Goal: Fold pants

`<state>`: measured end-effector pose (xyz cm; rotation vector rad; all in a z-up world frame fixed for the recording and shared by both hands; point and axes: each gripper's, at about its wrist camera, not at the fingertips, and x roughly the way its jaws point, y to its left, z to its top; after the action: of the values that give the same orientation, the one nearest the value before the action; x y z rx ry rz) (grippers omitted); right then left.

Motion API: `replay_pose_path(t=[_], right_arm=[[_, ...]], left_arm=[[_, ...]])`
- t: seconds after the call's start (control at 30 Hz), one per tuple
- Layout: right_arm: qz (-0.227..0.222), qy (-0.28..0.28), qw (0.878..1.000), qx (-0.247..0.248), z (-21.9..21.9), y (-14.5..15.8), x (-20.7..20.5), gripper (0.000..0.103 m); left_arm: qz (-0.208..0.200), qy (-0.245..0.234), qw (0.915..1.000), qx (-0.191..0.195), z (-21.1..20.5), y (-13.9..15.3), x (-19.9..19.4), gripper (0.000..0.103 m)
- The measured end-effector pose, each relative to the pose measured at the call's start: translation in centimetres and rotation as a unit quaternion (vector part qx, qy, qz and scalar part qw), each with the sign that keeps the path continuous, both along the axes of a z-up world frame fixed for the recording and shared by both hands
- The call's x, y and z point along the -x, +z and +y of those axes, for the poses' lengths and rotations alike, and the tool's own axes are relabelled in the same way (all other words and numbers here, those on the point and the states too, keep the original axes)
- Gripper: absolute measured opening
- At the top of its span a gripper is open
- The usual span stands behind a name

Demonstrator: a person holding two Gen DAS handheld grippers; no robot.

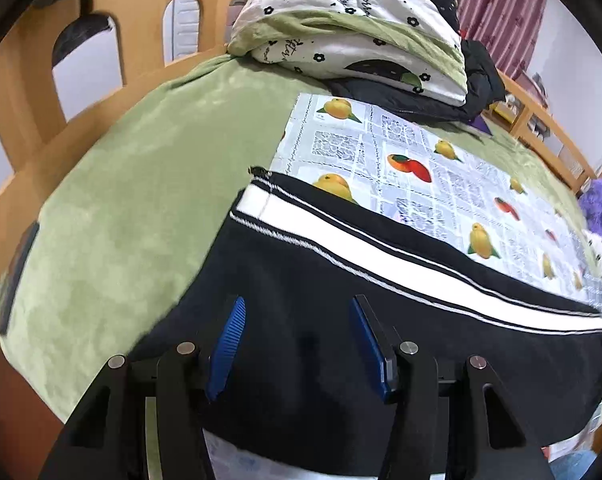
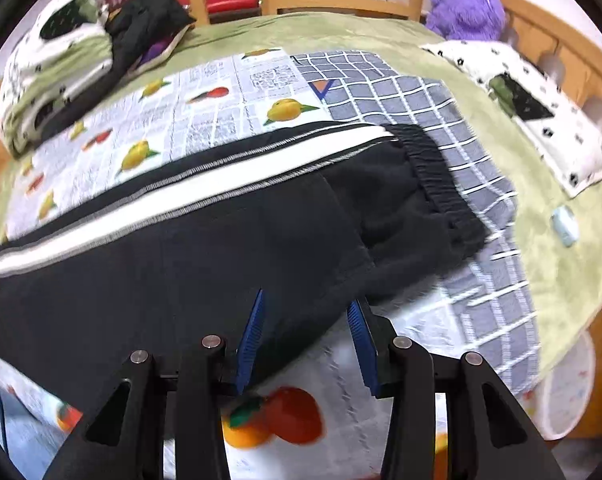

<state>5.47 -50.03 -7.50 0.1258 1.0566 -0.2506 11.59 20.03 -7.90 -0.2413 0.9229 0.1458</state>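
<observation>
Green bed (image 1: 113, 184), fruit-print sheet on top; pants (image 1: 309, 308) across frame centre, laid flat. Left gripper (image 1: 297, 308) wide, right gripper (image 2: 307, 306) wide, both empty over near edge. Risk: pinching one layer only, fold skews

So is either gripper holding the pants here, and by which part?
Neither. The left gripper and right gripper are both open, fingers apart over the near edge of the black pants, nothing pinched between them.
</observation>
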Motion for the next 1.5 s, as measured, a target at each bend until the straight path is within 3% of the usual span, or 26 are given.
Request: replay_pose_path(t=[0.07, 0.23, 0.37, 0.53, 0.67, 0.73, 0.77, 0.8, 0.9, 1.07, 1.17, 1.27, 1.3, 1.33, 1.4, 1.5], right_arm=[[-0.009, -0.002, 1.000, 0.015, -0.9, 0.9, 1.7, 0.043], [-0.078, -0.008, 0.996, -0.036, -2.1, 2.2, 1.1, 0.045], [-0.109, 0.016, 0.993, -0.049, -0.3, 1.2, -3.9, 0.063], [-0.087, 0.091, 0.992, -0.024, 2.0, -1.8, -13.7, 0.065], [-0.067, 0.132, 0.989, -0.024, 3.3, -4.4, -19.1, 0.065], [-0.008, 0.150, 0.988, 0.029, 5.1, -8.1, -21.5, 0.065], [-0.038, 0.155, 0.985, 0.057, 5.9, -8.5, -21.3, 0.067], [-0.036, 0.157, 0.985, 0.058, 6.0, -8.3, -21.3, 0.068], [-0.029, 0.128, 0.991, 0.004, 4.6, -7.3, -21.2, 0.068], [-0.068, 0.101, 0.992, -0.023, 4.4, -5.3, -18.2, 0.063], [-0.088, 0.068, 0.992, -0.066, 4.1, -5.3, -16.7, 0.063], [-0.085, 0.058, 0.991, -0.089, 4.3, -6.3, -16.7, 0.063], [-0.073, 0.057, 0.992, -0.083, 4.6, -7.0, -17.1, 0.063], [-0.059, 0.056, 0.994, -0.071, 5.0, -7.8, -17.7, 0.063], [-0.054, 0.062, 0.996, -0.037, 5.9, -8.2, -18.2, 0.063], [-0.042, 0.048, 0.997, -0.050, 5.7, -7.9, -18.5, 0.063]], left_arm=[[-0.004, -0.008, 0.9999, -0.009, 0.0, -0.4, -0.5, 0.052], [0.004, -0.015, 0.9998, 0.009, -0.2, -2.3, -2.6, 0.052], [0.012, -0.028, 0.9989, 0.036, -1.4, -3.0, -4.5, 0.052], [0.000, -0.045, 0.9989, 0.013, -2.3, -2.4, -5.4, 0.052], [0.003, -0.039, 0.9991, 0.013, -2.1, -2.9, -6.1, 0.052], [0.010, -0.031, 0.9994, 0.016, -1.9, -3.5, -6.5, 0.052], [0.013, -0.027, 0.9995, 0.014, -1.8, -3.7, -6.7, 0.052], [0.015, -0.021, 0.9996, 0.012, -1.6, -3.8, -6.8, 0.052], [0.008, -0.005, 0.9999, 0.005, -0.5, -3.3, -7.0, 0.052], [0.005, 0.028, 0.9987, -0.042, 2.0, -2.1, -8.3, 0.052], [0.003, 0.037, 0.9982, -0.046, 3.4, -2.3, -9.6, 0.052], [0.014, 0.025, 0.9994, -0.018, 4.0, -3.4, -11.7, 0.052], [0.018, 0.020, 0.9996, -0.007, 4.0, -3.8, -12.2, 0.050], [0.021, 0.018, 0.9996, -0.003, 3.9, -4.1, -12.8, 0.026], [0.004, 0.019, 0.9995, -0.024, 4.1, -4.3, -13.4, 0.023], [-0.010, 0.041, 0.9991, 0.009, 5.7, -4.6, -13.4, 0.023]])
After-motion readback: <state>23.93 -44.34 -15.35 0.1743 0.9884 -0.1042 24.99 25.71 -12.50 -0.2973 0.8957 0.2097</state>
